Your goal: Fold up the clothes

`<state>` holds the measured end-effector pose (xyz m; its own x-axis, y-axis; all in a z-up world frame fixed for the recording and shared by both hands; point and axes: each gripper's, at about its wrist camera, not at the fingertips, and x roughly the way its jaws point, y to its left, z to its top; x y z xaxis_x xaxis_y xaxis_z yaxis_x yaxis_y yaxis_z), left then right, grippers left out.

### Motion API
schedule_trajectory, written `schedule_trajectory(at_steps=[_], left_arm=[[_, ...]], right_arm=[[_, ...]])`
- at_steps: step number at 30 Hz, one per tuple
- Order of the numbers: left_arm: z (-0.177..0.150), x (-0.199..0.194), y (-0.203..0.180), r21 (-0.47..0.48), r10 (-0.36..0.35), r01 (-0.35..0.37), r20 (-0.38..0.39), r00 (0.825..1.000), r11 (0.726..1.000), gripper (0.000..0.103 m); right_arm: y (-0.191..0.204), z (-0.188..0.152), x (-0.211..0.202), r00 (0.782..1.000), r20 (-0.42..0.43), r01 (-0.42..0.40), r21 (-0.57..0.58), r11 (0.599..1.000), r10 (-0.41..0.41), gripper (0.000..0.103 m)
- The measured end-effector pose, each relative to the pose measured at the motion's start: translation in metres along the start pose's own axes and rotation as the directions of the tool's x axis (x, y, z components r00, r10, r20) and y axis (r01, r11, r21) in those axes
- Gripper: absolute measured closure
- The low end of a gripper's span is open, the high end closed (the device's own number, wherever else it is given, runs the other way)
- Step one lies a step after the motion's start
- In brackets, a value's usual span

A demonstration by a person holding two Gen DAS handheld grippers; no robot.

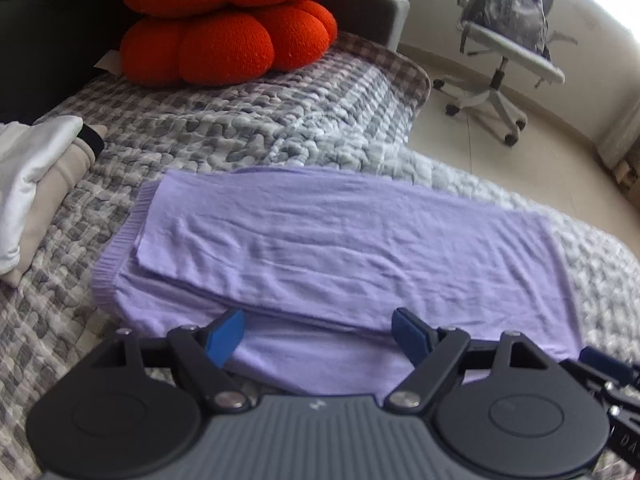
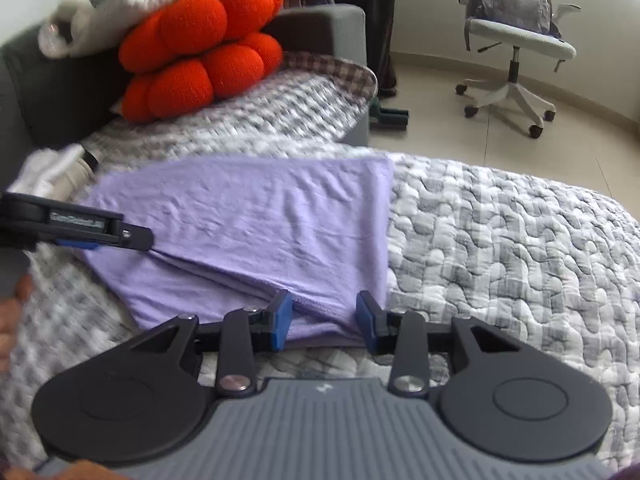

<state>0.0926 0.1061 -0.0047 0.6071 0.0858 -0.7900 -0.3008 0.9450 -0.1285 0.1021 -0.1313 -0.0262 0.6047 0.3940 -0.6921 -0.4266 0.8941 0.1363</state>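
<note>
**Both grippers facing the near edge of the lilac garment**

The garment (image 1: pixel 320 240) is lying flat on the quilt (image 1: pixel 280 120), already doubled over on itself, with a ribbed hem showing at its left end. Its long axis is running left to right across both views, so the near long edge is the one facing the jaws.

The left gripper (image 1: pixel 318 334) is sitting with its jaws spread wide and nothing between them but the near edge of the cloth, which is lying just ahead and slightly under them. The right gripper (image 2: pixel 324 322) is likewise open and gripping nothing; the garment's near right corner is lying right between its blue pads (image 2: pixel 280 320). In the right view the left gripper (image 2: pixel 80 232) is showing from the side, touching or just over the cloth further along the same edge (which of the two I cannot tell).

Judging by this, the coming move is turning on that near edge: each gripper is about equally close to its own portion, the right one at the corner, the left one toward the hem end.

Room for moving looks best to the right, where bare quilt is stretching well past the cloth. To the left, a stack of pale folded clothes (image 1: pixel 36 184) is sitting near the hem end, and beyond the far edge the orange cushion (image 1: pixel 228 28) is resting well apart. The bed's edge and the floor with the chair (image 1: pixel 508 60) are lying beyond the far right.
</note>
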Motion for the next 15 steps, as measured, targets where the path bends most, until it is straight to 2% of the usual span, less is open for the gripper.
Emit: schedule_trajectory(at_steps=[8,15], left_arm=[[-0.003,0.010,-0.009,0.036,0.023,-0.022,-0.035,0.999,0.999,0.021],[-0.002,0.006,-0.007,0.023,0.028,-0.027,-0.033,0.999,0.999,0.021]], right_arm=[[0.001,0.001,0.001,1.000,-0.025,-0.014,-0.006,1.000,0.014,0.063],[-0.003,0.001,-0.001,0.999,-0.036,-0.035,-0.003,0.999,0.035,0.062]])
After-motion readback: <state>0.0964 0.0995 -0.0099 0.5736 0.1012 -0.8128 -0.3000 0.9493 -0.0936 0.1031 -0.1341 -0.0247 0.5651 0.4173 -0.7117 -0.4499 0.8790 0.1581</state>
